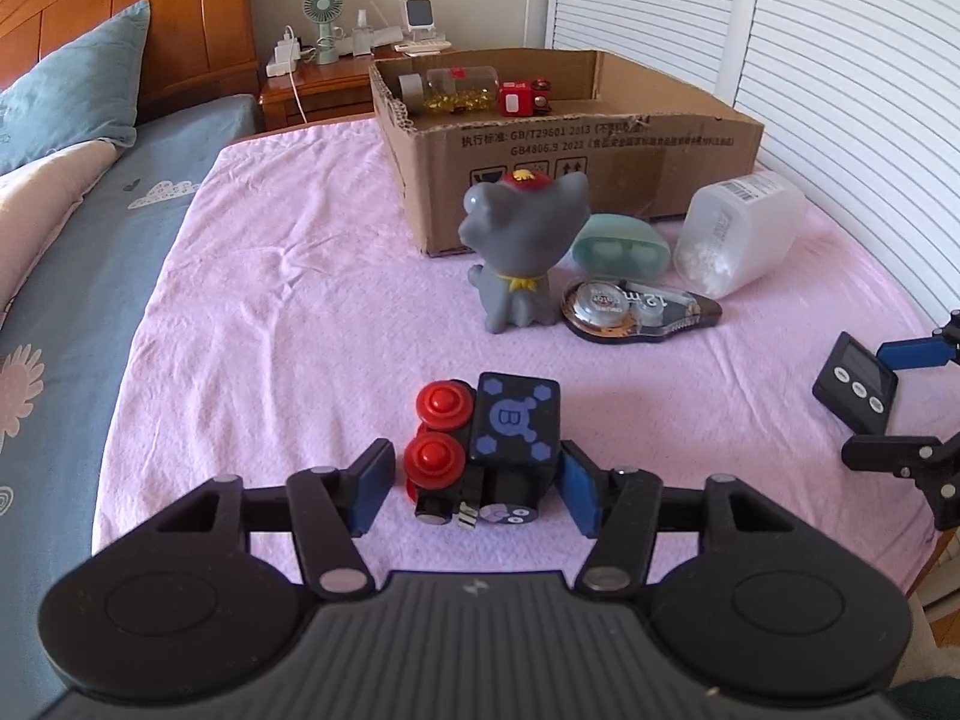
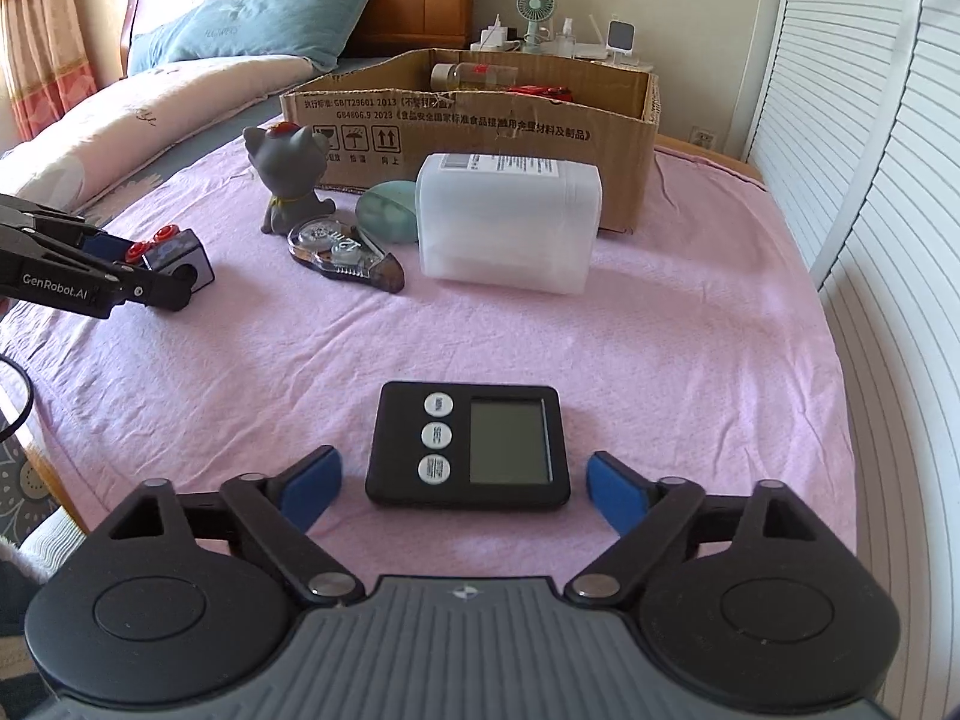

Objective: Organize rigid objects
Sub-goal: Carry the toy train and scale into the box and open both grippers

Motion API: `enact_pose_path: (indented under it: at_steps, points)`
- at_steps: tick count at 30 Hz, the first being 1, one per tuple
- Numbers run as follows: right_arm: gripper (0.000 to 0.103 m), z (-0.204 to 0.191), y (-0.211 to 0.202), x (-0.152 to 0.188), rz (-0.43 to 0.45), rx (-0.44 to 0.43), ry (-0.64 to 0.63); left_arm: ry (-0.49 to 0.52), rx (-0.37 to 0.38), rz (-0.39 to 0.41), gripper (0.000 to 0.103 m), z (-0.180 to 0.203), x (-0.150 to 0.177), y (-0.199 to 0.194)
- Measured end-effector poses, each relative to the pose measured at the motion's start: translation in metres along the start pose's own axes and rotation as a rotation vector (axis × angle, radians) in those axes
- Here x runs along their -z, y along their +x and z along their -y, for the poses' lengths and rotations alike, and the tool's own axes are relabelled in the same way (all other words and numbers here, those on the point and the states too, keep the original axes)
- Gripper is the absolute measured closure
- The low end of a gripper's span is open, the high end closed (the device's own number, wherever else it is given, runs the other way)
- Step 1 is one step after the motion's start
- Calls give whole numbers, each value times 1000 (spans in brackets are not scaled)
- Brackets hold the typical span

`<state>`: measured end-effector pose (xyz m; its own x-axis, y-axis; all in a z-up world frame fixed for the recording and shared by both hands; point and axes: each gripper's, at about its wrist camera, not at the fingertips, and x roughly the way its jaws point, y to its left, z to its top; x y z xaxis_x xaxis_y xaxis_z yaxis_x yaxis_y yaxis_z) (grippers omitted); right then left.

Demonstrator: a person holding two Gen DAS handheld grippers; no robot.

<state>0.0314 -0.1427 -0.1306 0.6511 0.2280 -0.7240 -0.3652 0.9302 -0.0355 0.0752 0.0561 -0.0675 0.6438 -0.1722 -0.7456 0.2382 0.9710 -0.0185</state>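
A black toy train car [image 1: 489,450] with red wheels and a blue "B" top lies on the pink blanket, between the open fingers of my left gripper [image 1: 474,489]; the pads are close beside it but apart. It also shows in the right wrist view [image 2: 177,255]. A black digital timer [image 2: 471,447] lies flat between the open fingers of my right gripper [image 2: 465,486], not touched; it also shows in the left wrist view [image 1: 855,381]. A cardboard box [image 1: 576,150] at the back holds a bottle [image 1: 459,90] and a red toy [image 1: 522,99].
In front of the box stand a grey cat figure [image 1: 519,252], a green case [image 1: 621,249], a correction tape dispenser [image 1: 636,309] and a clear plastic container [image 1: 738,231]. White louvred doors run along the right. A bed with pillows lies left, a nightstand behind.
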Motion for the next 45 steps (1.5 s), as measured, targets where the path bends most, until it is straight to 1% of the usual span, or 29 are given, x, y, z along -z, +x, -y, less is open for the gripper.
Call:
enact_pose_path:
  at_steps: [1,4,12,14,17,19,21,23,30,32,39,45]
  points:
    - [2,0,2,0,5,-1,0,1,-2,2,40,1,0,1]
    - [0,-1,6,-1,19,-4,-3,-1,-6,6,37,1,-1,4]
    - [0,-3,9,-4,34,3,1,-14,-11,6,37,7,-1,4]
    - [2,-3,9,-5,38,3,-1,-13,-10,7,38,9,-1,3]
    - [10,-4,7,-6,40,0,-7,-15,-8,7,40,10,-2,4]
    - [16,-5,6,-7,38,2,-7,-14,-9,8,47,10,-3,4]
    - [19,-5,5,-8,35,5,-5,-16,-8,8,51,8,-4,4]
    - [22,-6,5,-8,34,5,-7,-17,-2,7,53,7,-4,3]
    - [23,-6,4,-8,23,3,-9,-1,12,-2,54,5,-6,3]
    - [29,-6,3,-9,23,8,-5,7,16,-1,54,5,-6,2]
    - [29,-7,2,-12,-4,15,-7,35,39,-13,54,4,-9,-1]
    - [29,-5,-8,-20,1,3,-5,61,63,-28,54,3,-16,-8]
